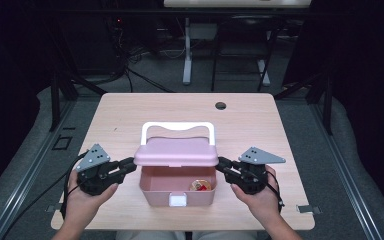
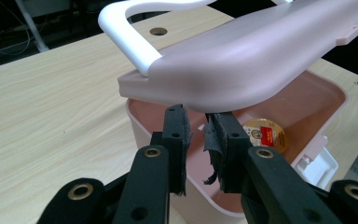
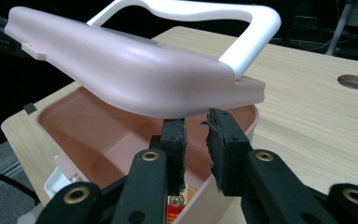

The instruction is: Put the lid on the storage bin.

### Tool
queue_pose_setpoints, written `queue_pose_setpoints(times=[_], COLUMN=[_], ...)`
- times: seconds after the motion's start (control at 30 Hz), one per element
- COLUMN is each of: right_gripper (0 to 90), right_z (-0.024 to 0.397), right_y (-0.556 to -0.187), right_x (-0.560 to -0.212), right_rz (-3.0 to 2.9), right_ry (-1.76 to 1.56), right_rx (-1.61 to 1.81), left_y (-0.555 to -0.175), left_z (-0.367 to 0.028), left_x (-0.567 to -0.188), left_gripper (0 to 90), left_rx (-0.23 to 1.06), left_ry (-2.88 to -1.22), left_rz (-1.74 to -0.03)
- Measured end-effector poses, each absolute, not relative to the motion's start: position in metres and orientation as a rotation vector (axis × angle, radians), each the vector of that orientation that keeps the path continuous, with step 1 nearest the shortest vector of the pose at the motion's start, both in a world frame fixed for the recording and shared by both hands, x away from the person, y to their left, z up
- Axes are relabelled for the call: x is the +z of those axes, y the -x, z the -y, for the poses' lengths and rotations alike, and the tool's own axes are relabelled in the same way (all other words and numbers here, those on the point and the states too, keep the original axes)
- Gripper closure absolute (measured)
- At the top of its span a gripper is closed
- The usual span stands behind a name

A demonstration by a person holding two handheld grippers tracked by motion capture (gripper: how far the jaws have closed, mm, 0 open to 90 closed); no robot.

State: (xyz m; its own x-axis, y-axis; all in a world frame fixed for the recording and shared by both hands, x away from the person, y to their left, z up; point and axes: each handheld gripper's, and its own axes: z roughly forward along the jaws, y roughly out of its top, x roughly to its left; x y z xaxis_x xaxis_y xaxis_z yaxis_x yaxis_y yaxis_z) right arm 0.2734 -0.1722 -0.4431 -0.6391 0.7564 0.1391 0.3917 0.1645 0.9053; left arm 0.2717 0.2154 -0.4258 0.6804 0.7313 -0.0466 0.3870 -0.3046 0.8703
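High view shows the left gripper (image 1: 130, 165) and right gripper (image 1: 221, 164) propping the pink lid (image 1: 176, 151) above its box (image 1: 156, 192), jaws ungripping beneath its ends.

the left gripper (image 2: 196, 135), jaws slightly apart, sits beneath the raised pink lid (image 2: 242, 60) over the open box (image 2: 328, 105).

Lid (image 1: 176, 151): smooth matt pink plastic; handle (image 1: 177, 126) glossy white plastic. Table (image 1: 130, 112): pale wood-grain, matt. Gripper pads (image 2: 180, 135): frayed black rubber.
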Motion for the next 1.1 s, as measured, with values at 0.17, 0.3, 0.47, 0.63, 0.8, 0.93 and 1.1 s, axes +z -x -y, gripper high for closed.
queue_pose_setpoints(times=[0.17,0.3,0.47,0.63,0.8,0.93,1.1], right_gripper=[77.5,77.8,78.4,78.7,78.7,78.6,78.6], right_z=[0.173,0.173,0.173,0.174,0.174,0.174,0.174], right_y=[-0.271,-0.268,-0.265,-0.261,-0.259,-0.258,-0.257], right_x=[-0.449,-0.452,-0.453,-0.455,-0.458,-0.459,-0.462], right_rz=[-2.114,-2.116,-2.118,-2.131,-2.134,-2.140,-2.146], right_ry=[-1.109,-1.107,-1.100,-1.089,-1.090,-1.085,-1.090], right_rx=[1.467,1.470,1.468,1.453,1.459,1.459,1.461], left_y=[-0.270,-0.267,-0.265,-0.262,-0.261,-0.260,-0.259], left_z=[-0.216,-0.217,-0.218,-0.217,-0.217,-0.217,-0.217], left_x=[-0.430,-0.434,-0.439,-0.442,-0.444,-0.448,-0.450], left_gripper=[77.4,77.7,78.3,78.8,79.0,79.2,79.3], left_rx=[0.437,0.431,0.428,0.428,0.423,0.418,0.413], left_ry=[-1.928,-1.934,-1.941,-1.947,-1.945,-1.942,-1.947], left_rz=[-0.870,-0.871,-0.867,-0.867,-0.865,-0.867,-0.868])
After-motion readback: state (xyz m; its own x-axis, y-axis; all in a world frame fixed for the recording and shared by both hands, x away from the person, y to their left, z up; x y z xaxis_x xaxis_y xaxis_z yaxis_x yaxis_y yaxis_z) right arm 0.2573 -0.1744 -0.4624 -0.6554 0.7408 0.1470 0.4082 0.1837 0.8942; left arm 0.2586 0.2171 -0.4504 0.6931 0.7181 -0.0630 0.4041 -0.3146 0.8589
